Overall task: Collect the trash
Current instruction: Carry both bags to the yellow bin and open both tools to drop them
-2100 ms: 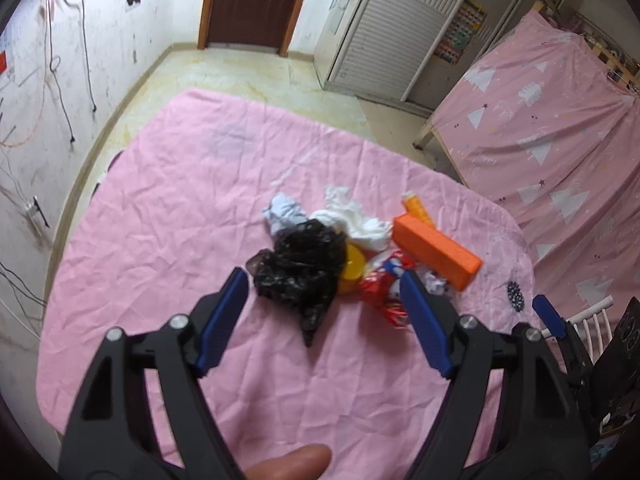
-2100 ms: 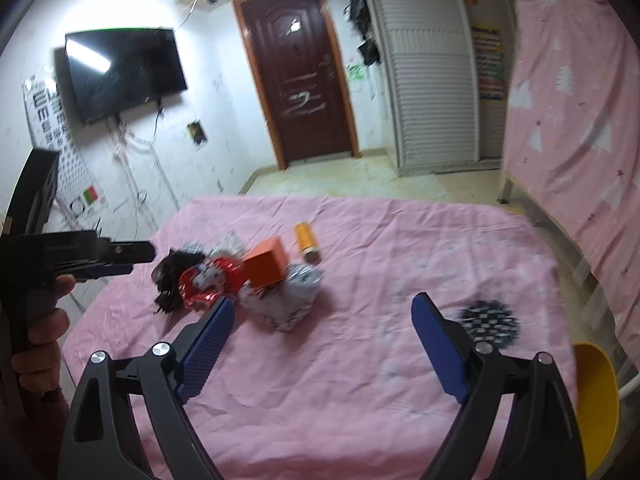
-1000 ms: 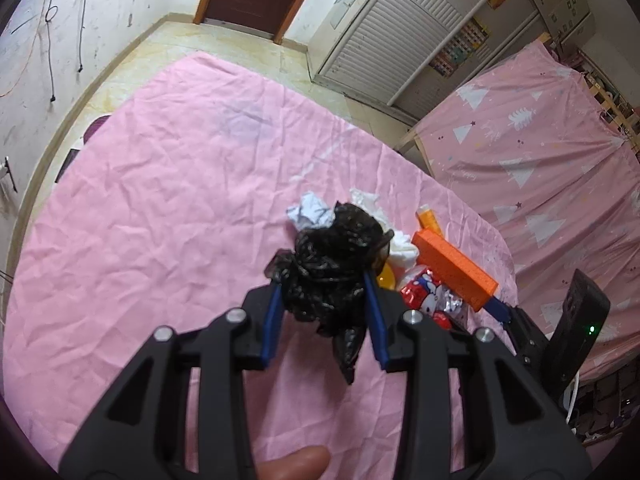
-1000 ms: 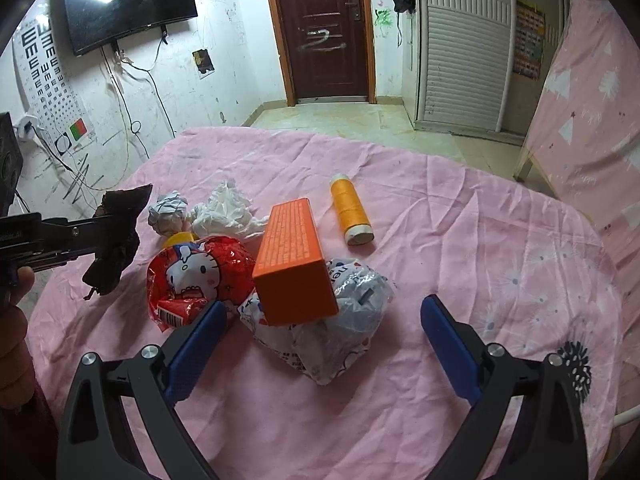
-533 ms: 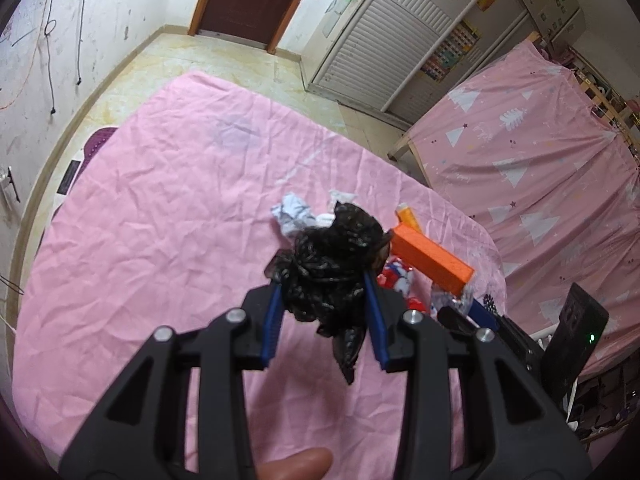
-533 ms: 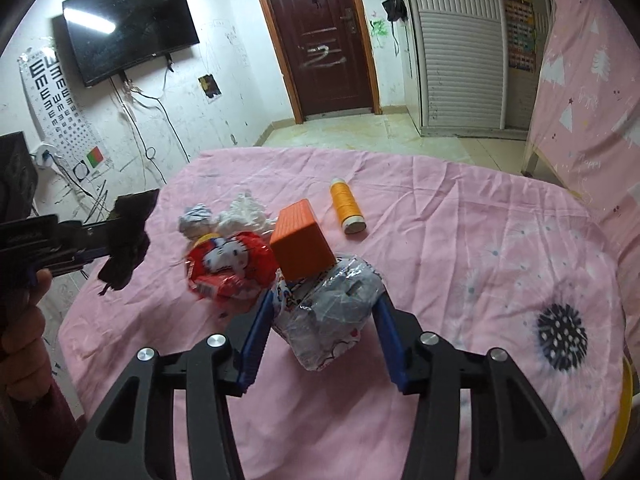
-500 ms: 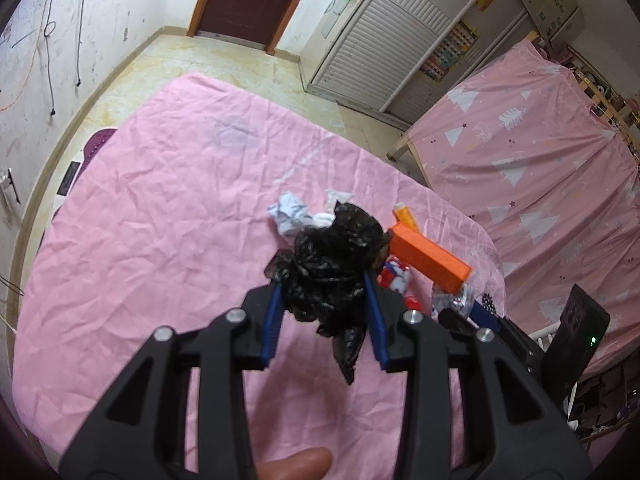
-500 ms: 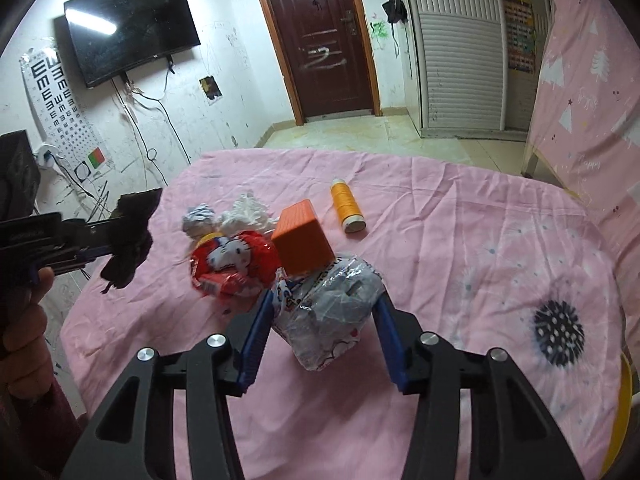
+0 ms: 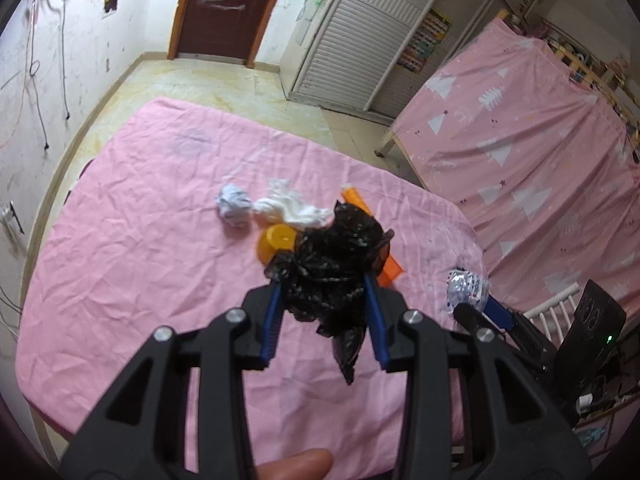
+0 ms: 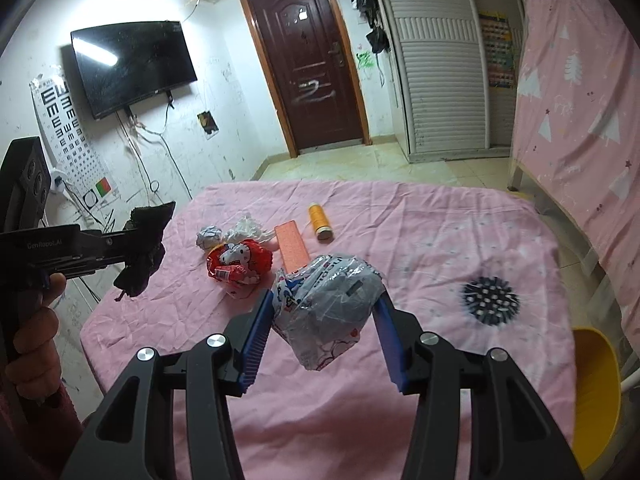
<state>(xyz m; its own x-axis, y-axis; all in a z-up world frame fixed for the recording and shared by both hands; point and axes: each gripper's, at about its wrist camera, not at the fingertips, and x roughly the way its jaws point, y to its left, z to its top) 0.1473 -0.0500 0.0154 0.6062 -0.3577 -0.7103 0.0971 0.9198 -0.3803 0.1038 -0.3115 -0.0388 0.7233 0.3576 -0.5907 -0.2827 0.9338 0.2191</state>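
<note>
My left gripper (image 9: 322,284) is shut on a crumpled black plastic bag (image 9: 332,264), held above the pink tablecloth (image 9: 140,240); the right wrist view shows the same bag (image 10: 144,248) hanging at the left. My right gripper (image 10: 323,300) is shut on a crinkled clear printed plastic bag (image 10: 328,300), lifted off the cloth. On the table lie a red cartoon wrapper (image 10: 238,262), an orange box (image 10: 292,246), an orange spool (image 10: 320,222), a crumpled paper ball (image 10: 210,236), white tissue (image 10: 248,230) and a yellow cap (image 9: 278,242).
A black spiky print (image 10: 490,294) marks the cloth at the right. A yellow chair (image 10: 596,380) stands by the table's right corner, and a pink-draped bed frame (image 10: 580,100) rises beyond it. A person's hand (image 10: 32,332) holds the left gripper's handle.
The right gripper, open around the clear plastic bag a second ago, has shut on it and lifted it. The left gripper has risen and drawn back with the black bag.
</note>
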